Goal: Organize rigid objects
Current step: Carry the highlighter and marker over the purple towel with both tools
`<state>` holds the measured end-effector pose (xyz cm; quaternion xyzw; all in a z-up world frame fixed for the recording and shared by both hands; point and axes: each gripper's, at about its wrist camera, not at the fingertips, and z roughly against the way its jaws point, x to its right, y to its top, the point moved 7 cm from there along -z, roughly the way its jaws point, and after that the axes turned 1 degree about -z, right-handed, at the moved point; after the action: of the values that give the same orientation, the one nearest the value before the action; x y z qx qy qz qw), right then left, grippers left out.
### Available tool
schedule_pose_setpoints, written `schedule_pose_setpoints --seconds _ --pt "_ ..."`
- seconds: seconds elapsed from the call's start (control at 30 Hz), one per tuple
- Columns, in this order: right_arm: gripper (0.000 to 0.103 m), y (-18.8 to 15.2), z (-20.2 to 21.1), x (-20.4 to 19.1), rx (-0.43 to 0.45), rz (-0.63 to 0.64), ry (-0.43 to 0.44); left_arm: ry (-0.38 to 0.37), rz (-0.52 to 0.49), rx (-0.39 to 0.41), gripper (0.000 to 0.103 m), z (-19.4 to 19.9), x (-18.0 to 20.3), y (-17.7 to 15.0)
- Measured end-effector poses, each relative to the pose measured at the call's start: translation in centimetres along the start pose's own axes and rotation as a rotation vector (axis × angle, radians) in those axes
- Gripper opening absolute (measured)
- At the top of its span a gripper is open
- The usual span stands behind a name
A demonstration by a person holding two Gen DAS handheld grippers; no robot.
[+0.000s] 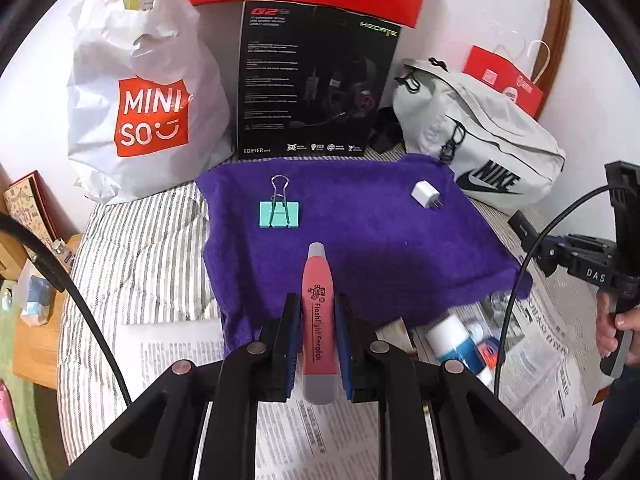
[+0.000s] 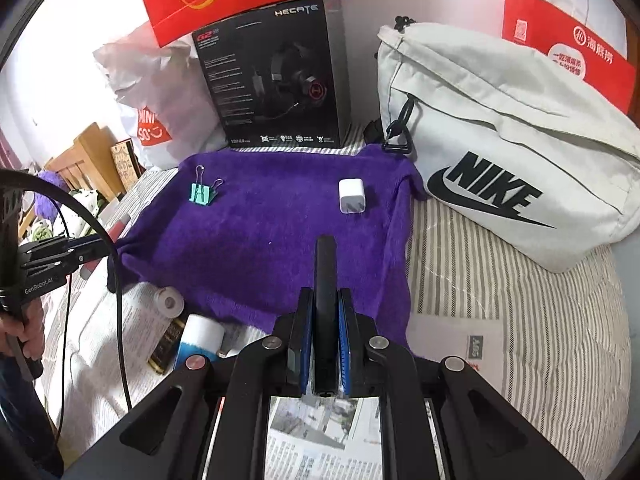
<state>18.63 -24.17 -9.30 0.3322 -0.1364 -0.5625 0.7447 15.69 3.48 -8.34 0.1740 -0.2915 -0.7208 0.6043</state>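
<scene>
My left gripper [image 1: 318, 304] is shut on a pink flashlight earpick pen [image 1: 318, 304], held above the near edge of a purple towel [image 1: 380, 232]. My right gripper [image 2: 325, 296] is shut on a flat black bar-shaped object [image 2: 325, 276], held above the towel's [image 2: 260, 240] near edge. A teal binder clip [image 1: 279, 212] lies on the towel's far left, also in the right wrist view [image 2: 202, 192]. A white charger plug [image 1: 426, 195] lies at the far right, also in the right wrist view [image 2: 352, 197].
Behind the towel stand a white Miniso bag [image 1: 140, 100], a black headset box [image 1: 312, 80] and a grey Nike bag [image 2: 512, 160]. A white-and-blue bottle [image 2: 200, 340], a tape roll [image 2: 170, 300] and a dark small box [image 2: 166, 346] lie on newspaper in front.
</scene>
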Motion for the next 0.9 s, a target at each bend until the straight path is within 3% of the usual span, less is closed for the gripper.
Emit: schedule_pose_setpoints --seconds 0.57,0.9 --pt "0.012 3.5 -3.2 0.9 -0.012 -0.007 -0.013 0.020 0.035 -0.038 0.017 -3.8 -2.0 2.6" --pt "0.012 3.7 -7.2 1.1 -0.082 0.011 -0.033 0.029 0.058 -0.079 0.017 -6.3 -3.2 2.9"
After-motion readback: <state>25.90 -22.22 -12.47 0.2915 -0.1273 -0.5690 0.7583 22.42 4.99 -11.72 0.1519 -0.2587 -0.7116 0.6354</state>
